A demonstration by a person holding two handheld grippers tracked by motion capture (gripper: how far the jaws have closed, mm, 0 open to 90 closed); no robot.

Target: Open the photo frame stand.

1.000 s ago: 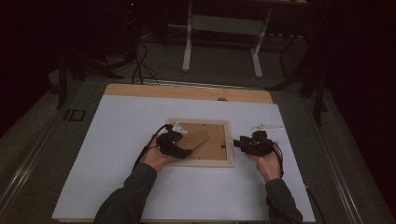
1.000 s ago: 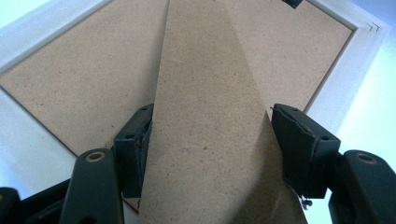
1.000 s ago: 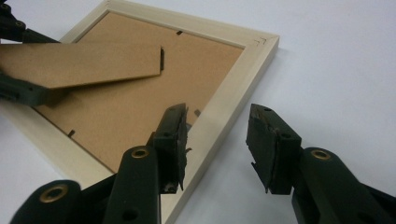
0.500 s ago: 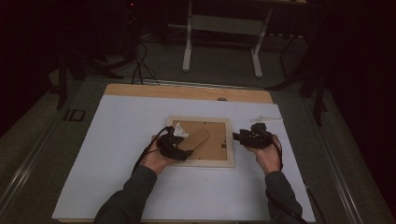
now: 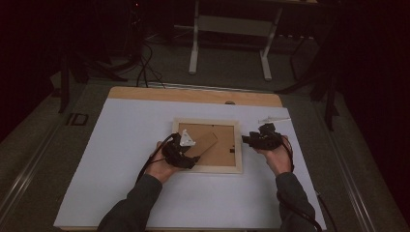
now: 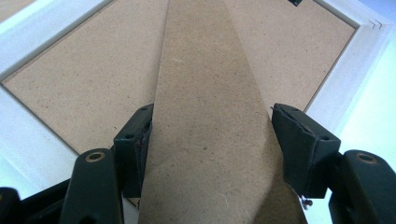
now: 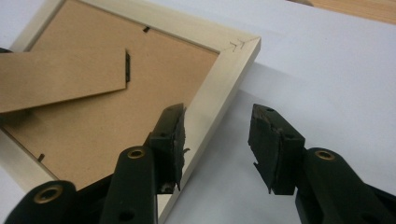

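Frame face-down, left tongs clamped on stand flap, right tongs apart, just opening.

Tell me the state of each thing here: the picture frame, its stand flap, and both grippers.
Picture frame: face down on the table, backing board up.
Stand flap: swung up off the backing, between the left gripper's jaws.
Left gripper: shut on the flap's edges.
Right gripper: open, jaws just widening, straddling the frame's side rail.

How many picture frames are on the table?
1. The picture frame lies face down near the middle of the white table, its brown back and fold-out stand facing up, between the two grippers.
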